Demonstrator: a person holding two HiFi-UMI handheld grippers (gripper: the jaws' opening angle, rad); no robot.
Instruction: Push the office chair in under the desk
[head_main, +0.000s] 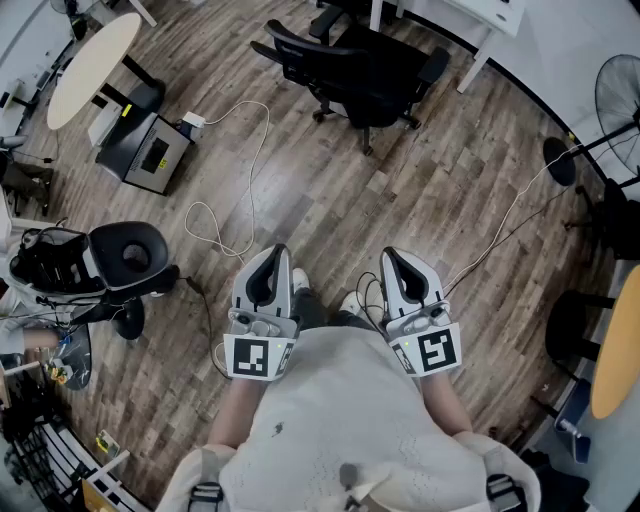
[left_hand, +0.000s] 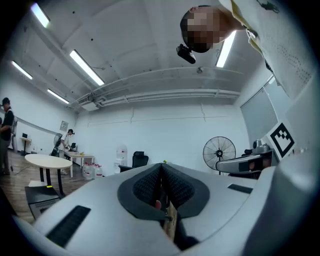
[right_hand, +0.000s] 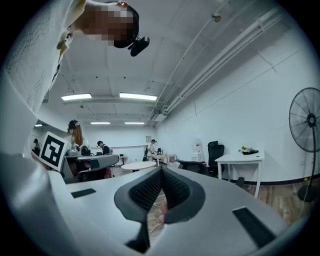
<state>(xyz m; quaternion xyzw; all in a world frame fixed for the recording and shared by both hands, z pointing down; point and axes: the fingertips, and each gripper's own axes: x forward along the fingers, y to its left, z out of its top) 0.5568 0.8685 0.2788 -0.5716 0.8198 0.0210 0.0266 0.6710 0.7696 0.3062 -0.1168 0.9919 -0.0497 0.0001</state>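
Note:
The black office chair (head_main: 365, 70) stands on the wood floor well ahead of me, pulled out from the white desk (head_main: 478, 18) at the top right. My left gripper (head_main: 268, 262) and right gripper (head_main: 398, 262) are held side by side close to my body, far from the chair, touching nothing. Both are shut, pads together and empty, as the left gripper view (left_hand: 161, 167) and the right gripper view (right_hand: 161, 172) show. The right gripper view also catches the chair (right_hand: 192, 165) low down beside the white desk (right_hand: 245, 157).
A white cable (head_main: 250, 170) loops across the floor between me and the chair. A dark box (head_main: 150, 150) and an oval table (head_main: 90, 55) sit at the left, with a black seat (head_main: 125, 255) nearer. A standing fan (head_main: 620, 100) and cords are at the right.

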